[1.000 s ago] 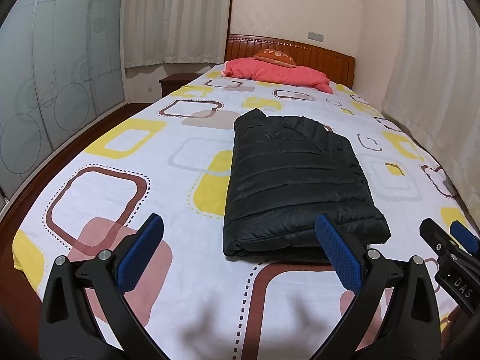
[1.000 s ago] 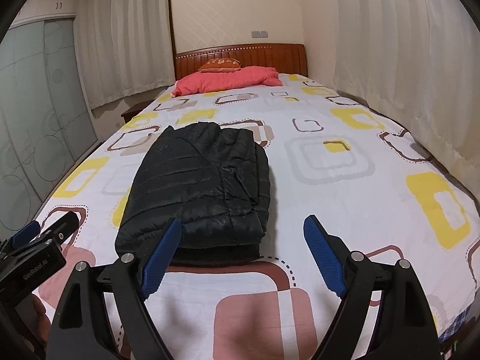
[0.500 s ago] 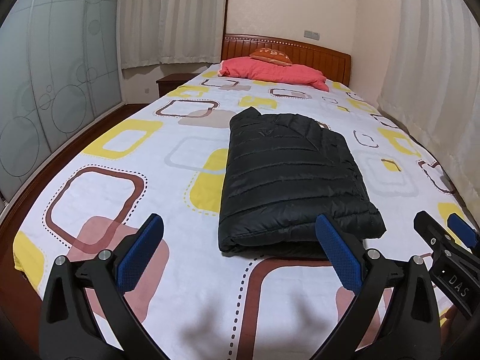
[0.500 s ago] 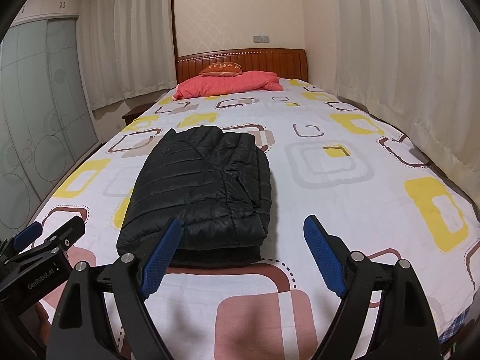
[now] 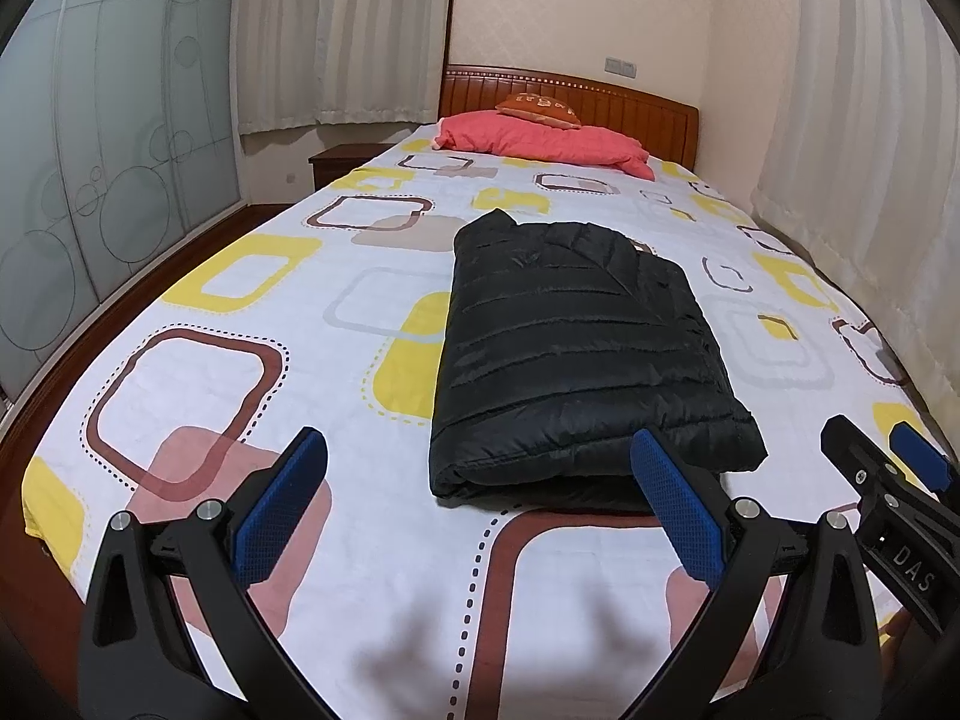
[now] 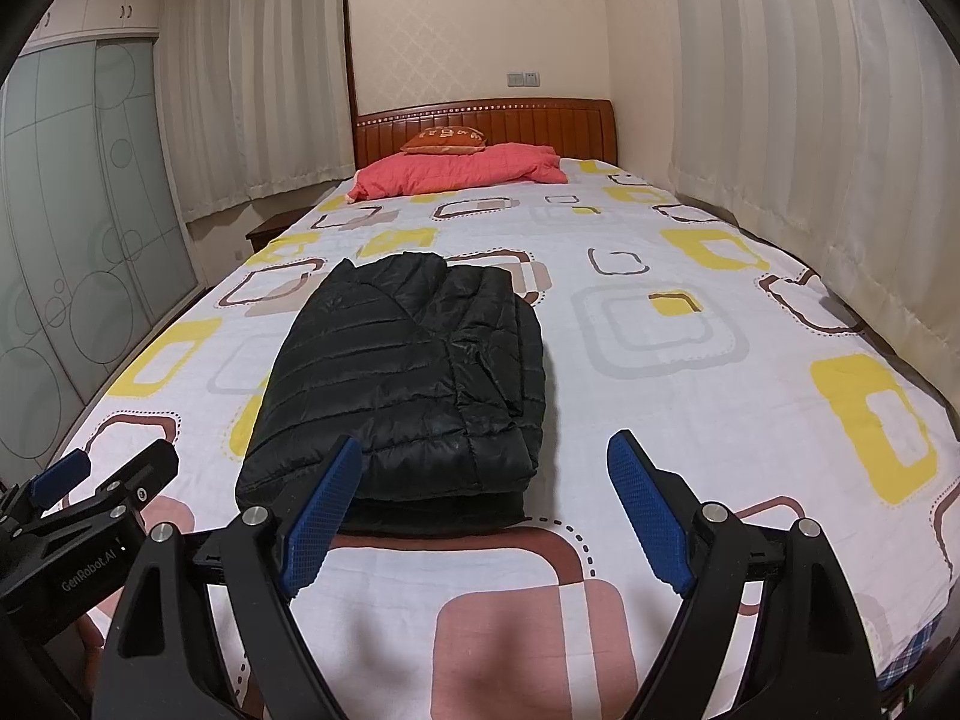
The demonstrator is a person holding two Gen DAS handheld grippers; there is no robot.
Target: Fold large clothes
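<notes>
jacket (image 5: 576, 348) lies folded on the bed (image 5: 240, 300); my left gripper (image 5: 480, 504) and right gripper (image 6: 486, 510) hover wide open, empty, near it.

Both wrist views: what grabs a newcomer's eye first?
The black puffer jacket, folded into a thick rectangle, lies mid-bed on the patterned bedspread. Both the left gripper and the right gripper hang open and empty just short of its near edge. At the far end, a pink quilt with an orange cushion on it lies against the wooden headboard.
</notes>
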